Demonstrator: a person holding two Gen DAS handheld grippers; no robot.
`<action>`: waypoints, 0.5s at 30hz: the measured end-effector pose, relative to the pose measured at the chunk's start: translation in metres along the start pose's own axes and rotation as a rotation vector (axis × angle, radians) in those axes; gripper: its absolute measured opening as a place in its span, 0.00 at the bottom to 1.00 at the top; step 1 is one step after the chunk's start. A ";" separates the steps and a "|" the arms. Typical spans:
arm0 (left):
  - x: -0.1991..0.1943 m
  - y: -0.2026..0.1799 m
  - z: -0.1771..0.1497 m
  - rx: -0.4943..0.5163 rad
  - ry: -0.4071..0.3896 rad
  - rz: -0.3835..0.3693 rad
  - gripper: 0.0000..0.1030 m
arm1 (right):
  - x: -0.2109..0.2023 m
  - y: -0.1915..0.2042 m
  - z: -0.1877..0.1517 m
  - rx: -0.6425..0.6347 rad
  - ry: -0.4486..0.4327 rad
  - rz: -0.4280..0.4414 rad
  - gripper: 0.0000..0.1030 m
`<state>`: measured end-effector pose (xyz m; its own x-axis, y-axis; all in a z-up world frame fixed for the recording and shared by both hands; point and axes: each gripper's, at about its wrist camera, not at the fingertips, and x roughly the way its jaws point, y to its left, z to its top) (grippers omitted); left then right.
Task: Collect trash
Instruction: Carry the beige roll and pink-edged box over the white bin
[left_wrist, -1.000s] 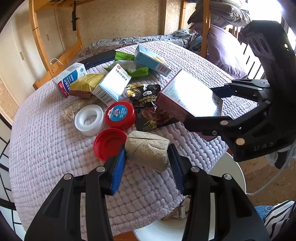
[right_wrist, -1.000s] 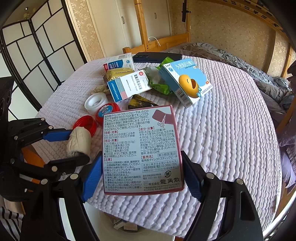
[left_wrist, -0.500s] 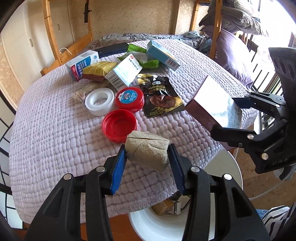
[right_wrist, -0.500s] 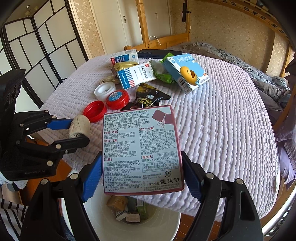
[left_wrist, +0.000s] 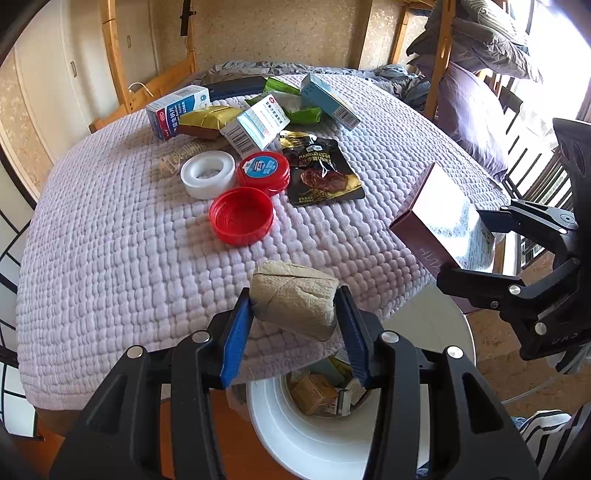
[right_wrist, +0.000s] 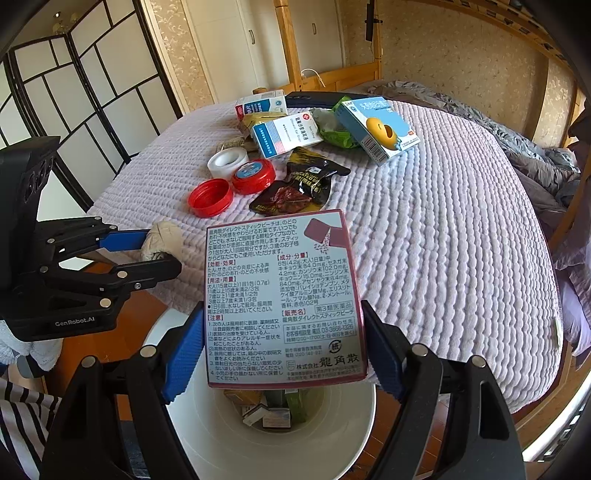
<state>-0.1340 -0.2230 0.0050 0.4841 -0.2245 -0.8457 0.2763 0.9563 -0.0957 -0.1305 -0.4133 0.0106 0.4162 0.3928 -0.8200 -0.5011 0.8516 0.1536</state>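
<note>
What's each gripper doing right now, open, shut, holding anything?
Left gripper: shut on the wad of brown paper.
Right gripper: shut on the maroon medicine box, above the white bin.

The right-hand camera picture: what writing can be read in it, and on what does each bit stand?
"GenRobot.AI": on the body of the left gripper.
"龍角散": bottom of the maroon-edged box held in the right gripper.
"成分・分量", "販売名", "注意": headings on that box; its fine print is too small to quote.
White box with red and blue stripes, blue box with the yellow figure, black pouch: printed, but too small or blurred.
</note>
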 end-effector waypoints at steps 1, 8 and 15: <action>-0.001 -0.001 -0.001 0.000 0.001 -0.001 0.47 | -0.001 0.001 -0.001 -0.004 0.001 0.000 0.75; -0.005 -0.007 -0.011 0.005 0.016 0.002 0.46 | -0.006 0.005 -0.009 -0.010 0.007 0.001 0.75; -0.007 -0.014 -0.020 0.012 0.029 0.007 0.46 | -0.009 0.010 -0.021 -0.021 0.025 0.001 0.75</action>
<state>-0.1581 -0.2312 0.0012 0.4618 -0.2119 -0.8613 0.2831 0.9555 -0.0833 -0.1551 -0.4158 0.0075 0.3970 0.3849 -0.8332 -0.5175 0.8436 0.1432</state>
